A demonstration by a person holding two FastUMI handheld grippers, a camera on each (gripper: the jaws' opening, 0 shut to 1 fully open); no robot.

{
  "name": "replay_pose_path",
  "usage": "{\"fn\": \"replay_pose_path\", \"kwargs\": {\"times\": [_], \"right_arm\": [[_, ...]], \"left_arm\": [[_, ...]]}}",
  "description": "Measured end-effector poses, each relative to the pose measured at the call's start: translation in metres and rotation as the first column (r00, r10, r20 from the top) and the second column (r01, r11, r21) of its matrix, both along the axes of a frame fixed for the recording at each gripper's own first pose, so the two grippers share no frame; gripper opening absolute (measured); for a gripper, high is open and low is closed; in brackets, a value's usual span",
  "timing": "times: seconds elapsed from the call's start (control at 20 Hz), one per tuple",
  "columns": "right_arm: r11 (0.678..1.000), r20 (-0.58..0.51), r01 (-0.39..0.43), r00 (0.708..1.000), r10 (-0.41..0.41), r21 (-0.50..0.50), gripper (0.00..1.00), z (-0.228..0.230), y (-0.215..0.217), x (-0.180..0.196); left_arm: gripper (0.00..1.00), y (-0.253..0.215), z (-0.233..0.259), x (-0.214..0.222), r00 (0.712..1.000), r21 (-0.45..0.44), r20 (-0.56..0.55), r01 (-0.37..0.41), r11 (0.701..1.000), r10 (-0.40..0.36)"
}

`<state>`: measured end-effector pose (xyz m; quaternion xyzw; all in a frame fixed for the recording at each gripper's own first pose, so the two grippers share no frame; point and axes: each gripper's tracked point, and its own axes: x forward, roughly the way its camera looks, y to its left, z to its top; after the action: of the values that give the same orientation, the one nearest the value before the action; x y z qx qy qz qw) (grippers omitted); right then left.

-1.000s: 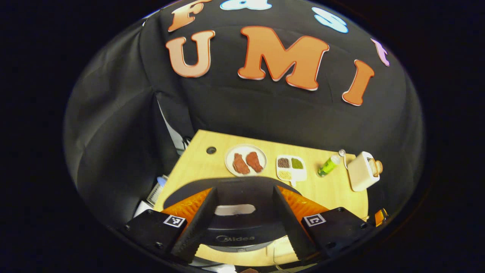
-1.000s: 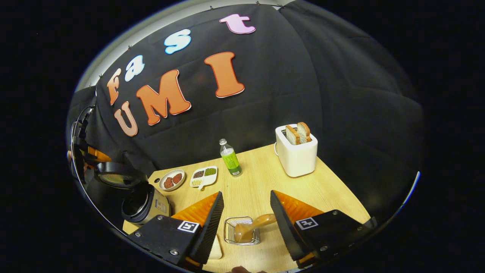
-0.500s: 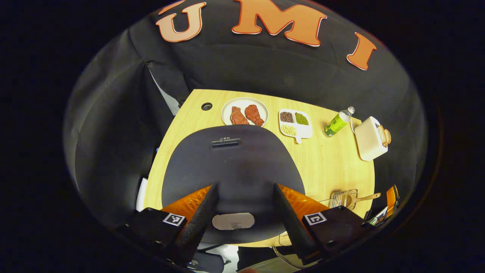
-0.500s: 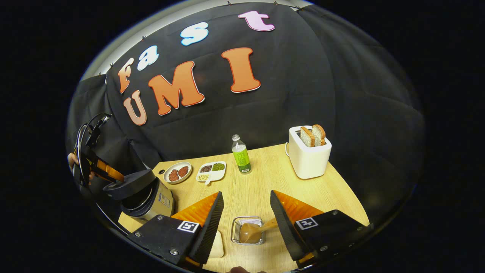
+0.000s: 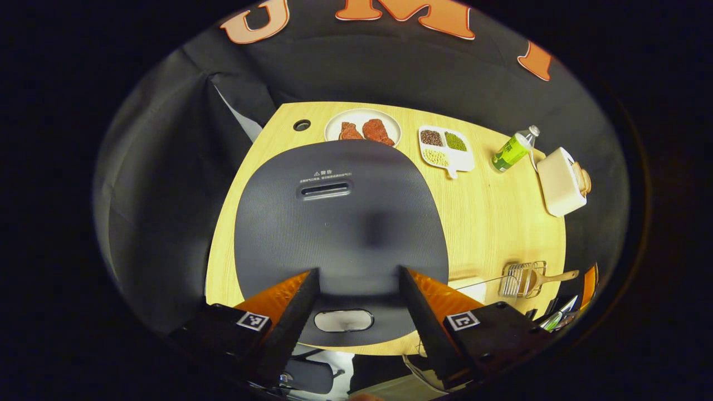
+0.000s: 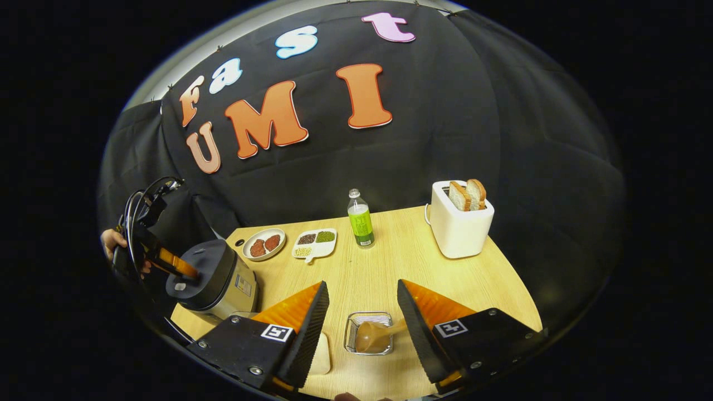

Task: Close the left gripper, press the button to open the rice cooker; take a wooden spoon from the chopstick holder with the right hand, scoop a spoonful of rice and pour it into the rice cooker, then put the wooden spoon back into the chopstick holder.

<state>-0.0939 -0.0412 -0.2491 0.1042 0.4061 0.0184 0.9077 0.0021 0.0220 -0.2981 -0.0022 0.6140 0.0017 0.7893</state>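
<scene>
Left gripper view: left hand-held gripper (image 5: 356,298) spread wide, pointing down over the closed rice cooker (image 5: 340,223); lid has a small warning print by the vent slot, too small to read; pale button (image 5: 343,320) sits between the fingers, not touched. Chopstick holder (image 5: 521,278) with wooden spoon (image 5: 548,277) at the bench (image 5: 490,223) right edge. Right gripper view: right hand-held gripper (image 6: 362,317) spread, empty, hovering just above the chopstick holder and spoon. Rice cooker at far left, a hand (image 6: 111,242) holding the left hand-held gripper tilted down onto its lid. Bottle (image 6: 360,220) has a green label, unreadable; 2 bread slices in the toaster (image 6: 459,225).
</scene>
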Motion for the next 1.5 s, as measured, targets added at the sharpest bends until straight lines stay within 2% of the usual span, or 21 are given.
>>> {"fn": "replay_pose_path", "kwargs": {"times": [0.25, 0.65, 0.8, 0.9, 1.05, 1.15, 1.25, 1.35, 1.45, 1.5], "right_arm": [[1.000, 0.007, -0.009, 1.000, 0.009, 0.003, 0.77, 0.002, 0.008, 0.008], [0.997, 0.036, -0.078, 0.996, 0.078, 0.007, 0.78, 0.012, 0.036, 0.023], [0.994, 0.061, -0.106, 0.993, 0.106, 0.002, 0.77, 0.020, 0.046, 0.030], [0.993, 0.083, -0.119, 0.989, 0.119, -0.006, 0.77, 0.028, 0.052, 0.035], [0.992, 0.152, -0.124, 0.980, 0.126, -0.027, 0.78, 0.048, 0.059, 0.049], [0.990, 0.219, -0.129, 0.966, 0.139, -0.061, 0.77, 0.065, 0.063, 0.062], [0.988, 0.288, -0.131, 0.946, 0.150, -0.086, 0.77, 0.087, 0.070, 0.075], [0.988, 0.360, -0.128, 0.921, 0.151, -0.087, 0.77, 0.110, 0.079, 0.086], [0.988, 0.426, -0.130, 0.892, 0.151, -0.079, 0.77, 0.129, 0.090, 0.094], [0.988, 0.446, -0.122, 0.883, 0.150, -0.091, 0.77, 0.135, 0.093, 0.098]], "left_arm": [[0.99, 0.001, -0.001, 0.000, 1.000, 0.002, 0.007, -0.004, 1.000, 0.004], [0.99, -0.002, 0.003, 0.002, 0.992, 0.009, 0.128, -0.012, 1.000, 0.011], [0.99, -0.003, 0.004, 0.005, 0.975, 0.024, 0.222, -0.009, 1.000, 0.003], [0.99, -0.004, 0.019, 0.013, 0.949, 0.040, 0.314, -0.007, 0.999, -0.007], [0.99, -0.010, 0.065, 0.026, 0.868, 0.038, 0.496, 0.003, 0.999, -0.022], [0.98, -0.014, 0.101, 0.033, 0.795, 0.045, 0.605, 0.004, 0.999, -0.030], [1.00, -0.016, 0.138, 0.035, 0.710, 0.057, 0.703, -0.002, 0.998, -0.039], [1.00, -0.016, 0.176, 0.036, 0.611, 0.075, 0.790, -0.012, 0.997, -0.052], [0.98, -0.016, 0.207, 0.021, 0.511, 0.088, 0.857, -0.019, 0.996, -0.066], [0.99, -0.016, 0.218, 0.015, 0.472, 0.090, 0.879, -0.026, 0.996, -0.067]]}}
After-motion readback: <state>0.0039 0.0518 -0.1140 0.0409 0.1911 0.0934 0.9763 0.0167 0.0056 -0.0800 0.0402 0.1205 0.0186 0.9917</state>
